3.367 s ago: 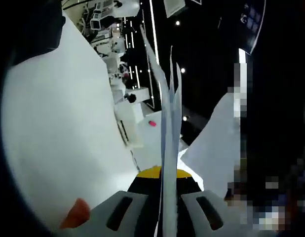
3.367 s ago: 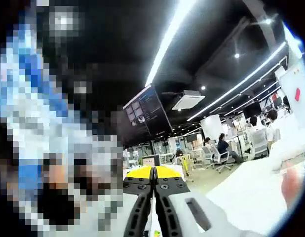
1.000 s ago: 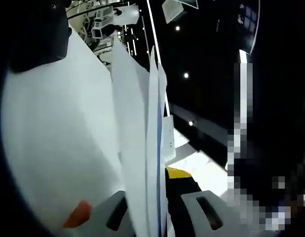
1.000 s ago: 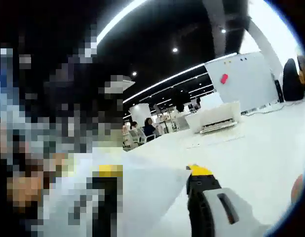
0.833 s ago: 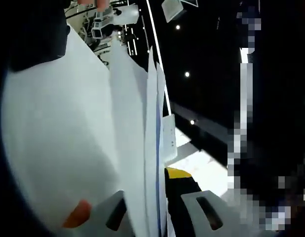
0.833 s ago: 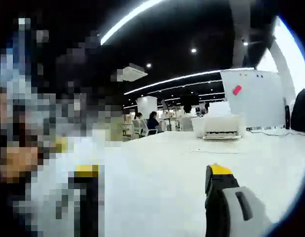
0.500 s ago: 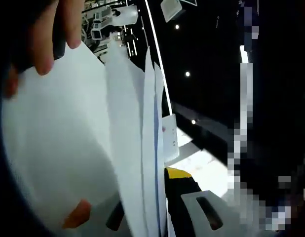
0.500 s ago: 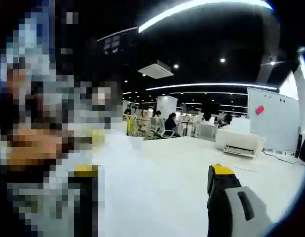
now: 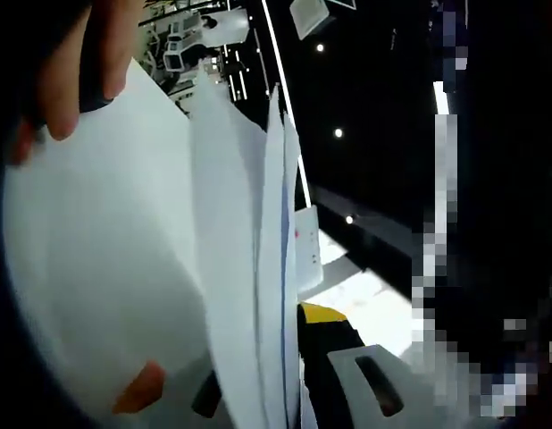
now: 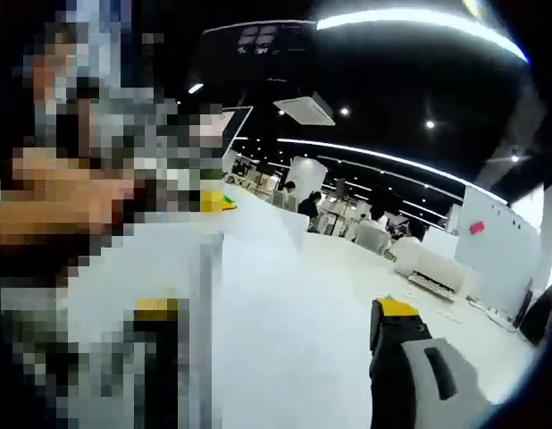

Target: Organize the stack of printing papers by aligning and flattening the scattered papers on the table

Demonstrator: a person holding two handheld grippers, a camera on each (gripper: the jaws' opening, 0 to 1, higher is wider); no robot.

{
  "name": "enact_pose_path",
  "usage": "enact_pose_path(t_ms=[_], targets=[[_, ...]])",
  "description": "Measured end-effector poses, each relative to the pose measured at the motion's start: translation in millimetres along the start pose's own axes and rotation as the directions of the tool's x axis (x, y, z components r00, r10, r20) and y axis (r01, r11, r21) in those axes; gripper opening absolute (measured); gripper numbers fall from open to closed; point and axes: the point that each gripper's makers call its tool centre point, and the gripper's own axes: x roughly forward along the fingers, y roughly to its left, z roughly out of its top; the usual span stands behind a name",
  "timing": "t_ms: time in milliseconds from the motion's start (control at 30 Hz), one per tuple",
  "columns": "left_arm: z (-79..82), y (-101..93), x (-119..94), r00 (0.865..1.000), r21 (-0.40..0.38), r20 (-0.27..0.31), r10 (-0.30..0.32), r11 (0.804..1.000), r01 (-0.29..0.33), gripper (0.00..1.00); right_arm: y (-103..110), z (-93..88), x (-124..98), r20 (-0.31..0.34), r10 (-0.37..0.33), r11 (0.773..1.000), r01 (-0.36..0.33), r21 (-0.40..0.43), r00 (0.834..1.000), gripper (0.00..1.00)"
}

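Upright, papers [image 9: 267, 295] apparently stand pinched inside the left claw [image 9: 289, 393].

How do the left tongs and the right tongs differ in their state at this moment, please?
The left tongs are closed on the printing papers, which stand on edge between the jaws; the right tongs stand wide open with nothing between them. The left tongs point up toward a dark ceiling, while the right tongs look out over a white table. Both have yellow-tipped jaws.
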Motion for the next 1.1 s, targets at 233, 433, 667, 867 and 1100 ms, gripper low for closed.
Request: enact_pose_path(t_ms=[233, 433, 667, 867, 1100], targets=[[0.7, 0.2, 0.5, 1.000, -0.001, 0.001, -0.003, 1.000, 0.003, 0.06, 3.3, -0.1, -1.2, 0.017, -0.025, 0.987, 0.027, -0.161, 1.000, 0.32], [-1.9, -1.3, 0.1, 1.000, 0.000, -0.002, -0.003, 1.000, 0.003, 0.06, 7.5, -17.9, 3.0, -0.026, -0.050, 0.977, 0.043, -0.211, 0.998, 0.09], [-3.1, -2.1, 0.4, 1.000, 0.003, -0.005, -0.003, 1.000, 0.003, 0.06, 2.0, -40.3, 4.1, -0.111, -0.065, 0.988, 0.049, -0.143, 0.992, 0.00], [-4.8, -2.7, 1.1, 1.000, 0.009, -0.015, -0.004, 1.000, 0.004, 0.06, -12.2, -30.5, 1.0, -0.111, -0.101, 0.989, 0.088, -0.121, 0.989, 0.00], [-9.5, -1.9, 3.9, 0.999, 0.027, -0.039, 0.006, 1.000, -0.005, 0.06, -36.8, 19.2, -0.7, -0.013, -0.187, 0.949, 0.177, -0.262, 0.982, 0.00]])
